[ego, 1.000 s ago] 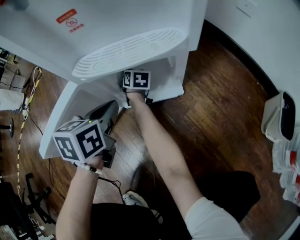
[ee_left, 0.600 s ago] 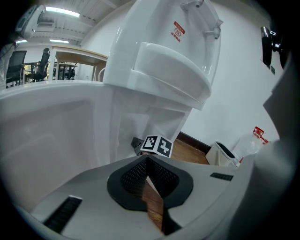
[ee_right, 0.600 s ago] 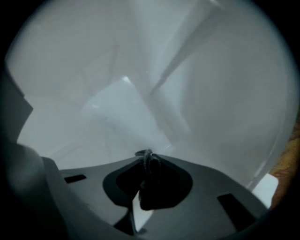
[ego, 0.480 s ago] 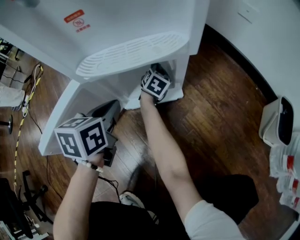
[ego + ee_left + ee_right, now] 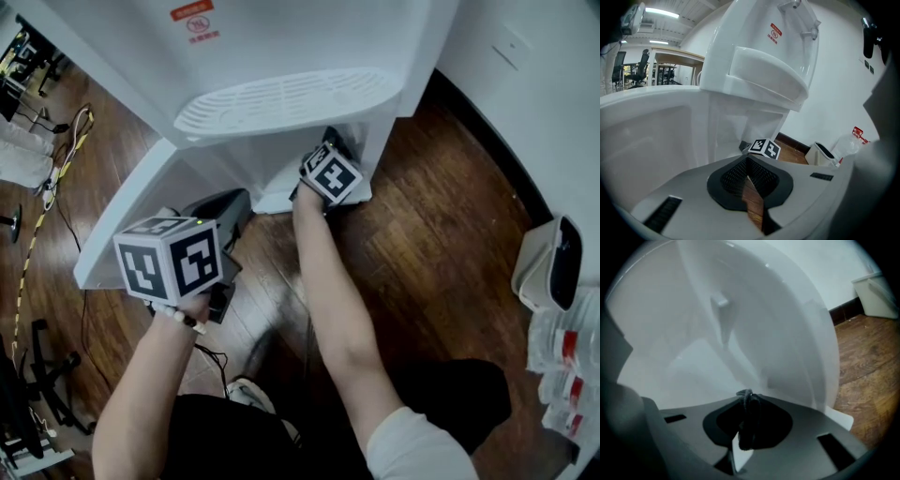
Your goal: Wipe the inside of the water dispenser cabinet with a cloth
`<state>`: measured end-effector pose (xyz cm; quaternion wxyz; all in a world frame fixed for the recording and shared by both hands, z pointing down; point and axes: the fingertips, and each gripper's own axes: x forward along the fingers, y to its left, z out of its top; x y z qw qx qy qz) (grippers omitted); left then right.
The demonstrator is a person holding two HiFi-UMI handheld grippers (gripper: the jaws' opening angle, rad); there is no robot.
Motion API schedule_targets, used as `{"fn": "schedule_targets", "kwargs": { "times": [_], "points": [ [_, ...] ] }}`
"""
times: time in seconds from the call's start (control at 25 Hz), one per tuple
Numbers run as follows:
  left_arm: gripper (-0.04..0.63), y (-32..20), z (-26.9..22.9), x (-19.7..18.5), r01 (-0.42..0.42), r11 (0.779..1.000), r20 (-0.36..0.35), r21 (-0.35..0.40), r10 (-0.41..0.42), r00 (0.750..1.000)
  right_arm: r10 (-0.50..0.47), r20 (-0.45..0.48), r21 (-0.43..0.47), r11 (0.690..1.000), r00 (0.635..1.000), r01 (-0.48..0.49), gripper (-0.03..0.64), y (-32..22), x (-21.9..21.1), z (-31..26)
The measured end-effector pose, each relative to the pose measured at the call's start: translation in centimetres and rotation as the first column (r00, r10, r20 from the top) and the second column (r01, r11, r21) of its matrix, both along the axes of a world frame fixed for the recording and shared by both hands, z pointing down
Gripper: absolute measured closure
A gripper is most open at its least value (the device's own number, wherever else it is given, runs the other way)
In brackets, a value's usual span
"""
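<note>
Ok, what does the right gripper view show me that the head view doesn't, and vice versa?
Only the right gripper view: the dark cloth pinched in the shut jaws of the right gripper, and a small peg on the cabinet's inner wall. Only the head view: the left gripper held outside by the open cabinet door, and the slotted drip tray above. Both: the wooden floor and the white bin.
</note>
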<state>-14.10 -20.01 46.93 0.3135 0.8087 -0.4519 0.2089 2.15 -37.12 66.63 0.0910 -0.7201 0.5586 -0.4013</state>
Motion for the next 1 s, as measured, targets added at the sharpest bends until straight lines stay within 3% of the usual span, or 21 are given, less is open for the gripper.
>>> {"fn": "schedule_targets", "kwargs": {
  "times": [0.2,0.44,0.72,0.84,1.0],
  "points": [
    [0.606,0.1,-0.3,-0.1,0.001,1.0,-0.001,0.004,-0.001,1.0,-0.166,0.017,0.011,0.986,0.986,0.166,0.577,-0.5,-4.1,0.1],
    [0.606,0.3,-0.6,0.0,-0.002,1.0,0.003,0.01,0.002,1.0,-0.383,0.068,0.055,0.924,0.921,0.379,0.577,-0.3,-11.7,-0.1],
    [0.606,0.4,-0.9,-0.3,0.002,1.0,0.004,0.016,-0.002,1.0,-0.49,0.128,0.072,0.872,0.862,0.485,0.577,1.2,-16.2,0.1],
    [0.606,0.3,-1.0,0.0,0.001,1.0,0.004,0.02,-0.001,1.0,-0.481,0.111,0.062,0.877,0.87,0.477,0.577,1.6,-15.7,0.2],
    [0.606,0.4,-1.1,0.2,-0.004,1.0,0.007,0.023,0.004,1.0,-0.36,0.075,0.022,0.933,0.93,0.359,0.577,2.0,-10.8,0.8]
  ]
}}
